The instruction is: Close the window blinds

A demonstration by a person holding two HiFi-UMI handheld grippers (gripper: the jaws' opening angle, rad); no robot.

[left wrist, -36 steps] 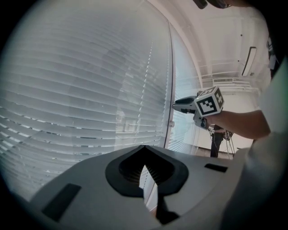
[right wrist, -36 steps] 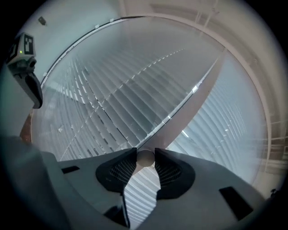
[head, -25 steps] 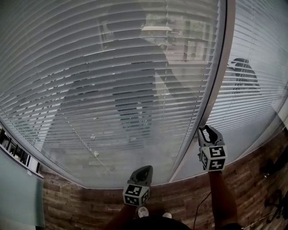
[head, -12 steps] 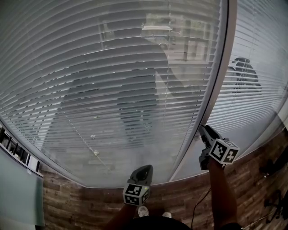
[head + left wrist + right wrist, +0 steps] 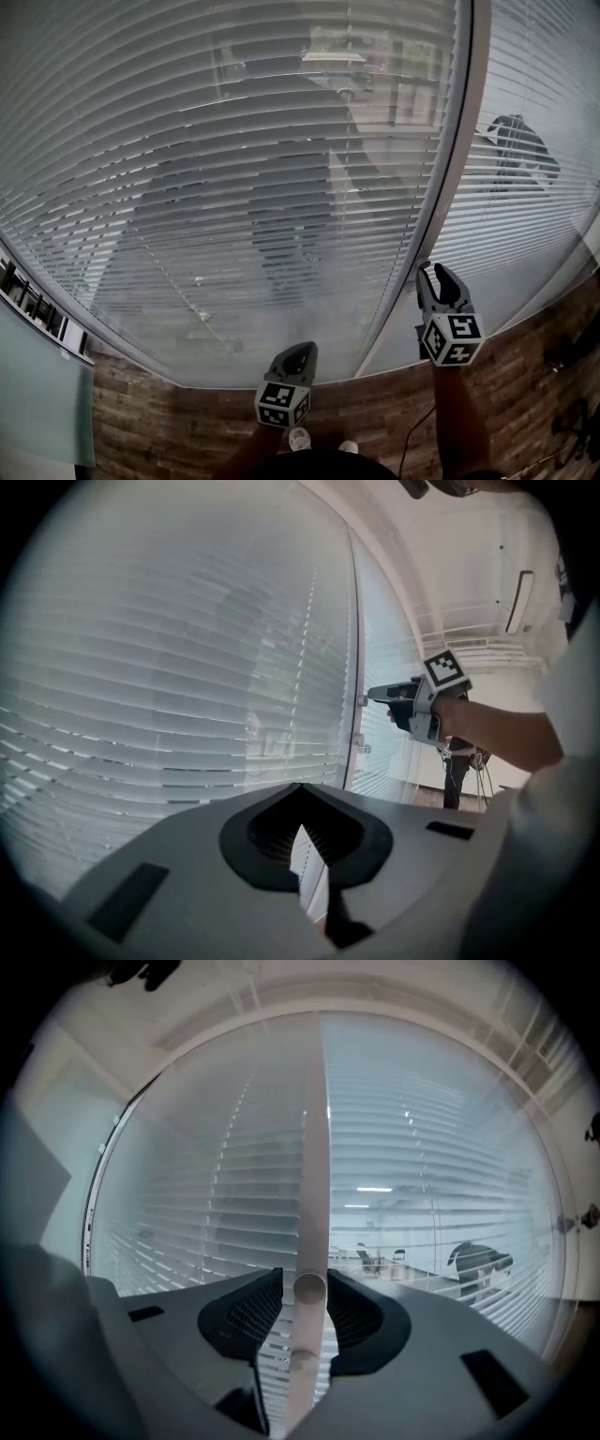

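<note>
White slatted blinds (image 5: 234, 187) cover the big window panes in front of me, their slats tilted nearly flat. A pale, round tilt wand (image 5: 314, 1194) hangs straight down in front of the blinds (image 5: 450, 1194). Its lower end stands between the pads of my right gripper (image 5: 309, 1288), whose jaws are opening, with a thin gap beside the wand. In the head view that right gripper (image 5: 438, 274) points up beside the window post (image 5: 450, 187). My left gripper (image 5: 298, 352) hangs lower at the middle, shut and empty, facing the blinds (image 5: 187, 686). The left gripper view shows its own jaws (image 5: 305, 832) and the right gripper (image 5: 375, 694).
A wood-plank floor (image 5: 525, 375) runs along the window's foot, with a cable (image 5: 417, 427) lying on it. A pale panel (image 5: 37, 394) and a dark rail (image 5: 28, 300) stand at the left. My shoes (image 5: 319, 442) are near the glass.
The right gripper rolled sideways half a second ago, its marker cube tipping right, and now stands upright again at the wand. The left gripper has stayed put.
</note>
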